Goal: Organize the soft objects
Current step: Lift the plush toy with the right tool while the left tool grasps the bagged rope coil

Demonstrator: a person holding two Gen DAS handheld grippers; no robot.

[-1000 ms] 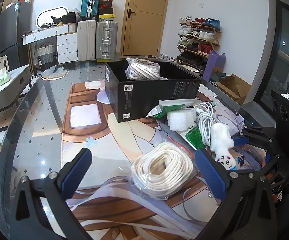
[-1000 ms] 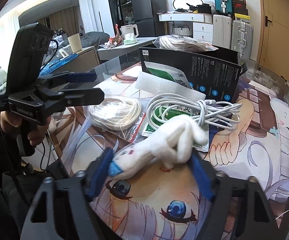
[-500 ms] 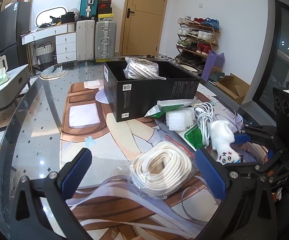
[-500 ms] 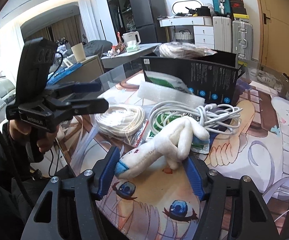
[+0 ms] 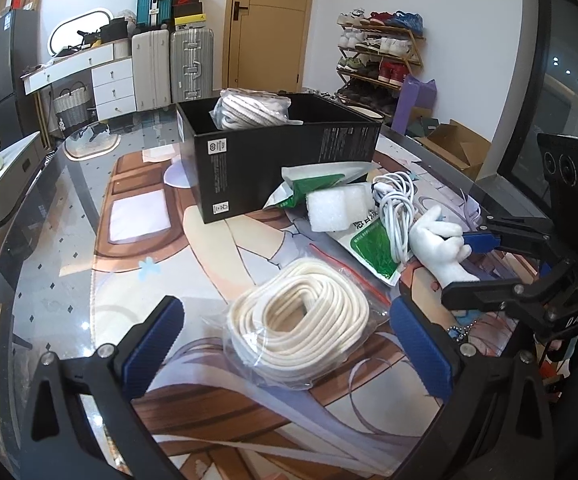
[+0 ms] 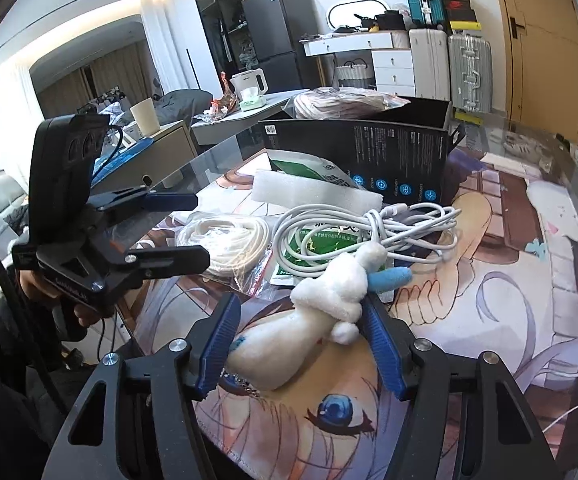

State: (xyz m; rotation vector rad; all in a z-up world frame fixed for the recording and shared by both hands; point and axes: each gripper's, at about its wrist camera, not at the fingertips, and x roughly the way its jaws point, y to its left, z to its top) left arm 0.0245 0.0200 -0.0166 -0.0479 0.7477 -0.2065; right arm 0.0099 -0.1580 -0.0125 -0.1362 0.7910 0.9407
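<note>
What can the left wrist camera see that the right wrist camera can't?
Only the left wrist view shows the shoe rack and the cardboard box on the floor. Only the right wrist view shows the white kettle and the plush toy's blue ear. Both show the plush toy, with the right hand-held gripper closing around it, the rope coil and the black box.

A glass table (image 5: pixel 41 240) carries an illustrated mat (image 5: pixel 225 248).

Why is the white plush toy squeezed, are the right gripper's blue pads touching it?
Touching. The right wrist view shows both closing pads of the right gripper against the plush toy.
</note>
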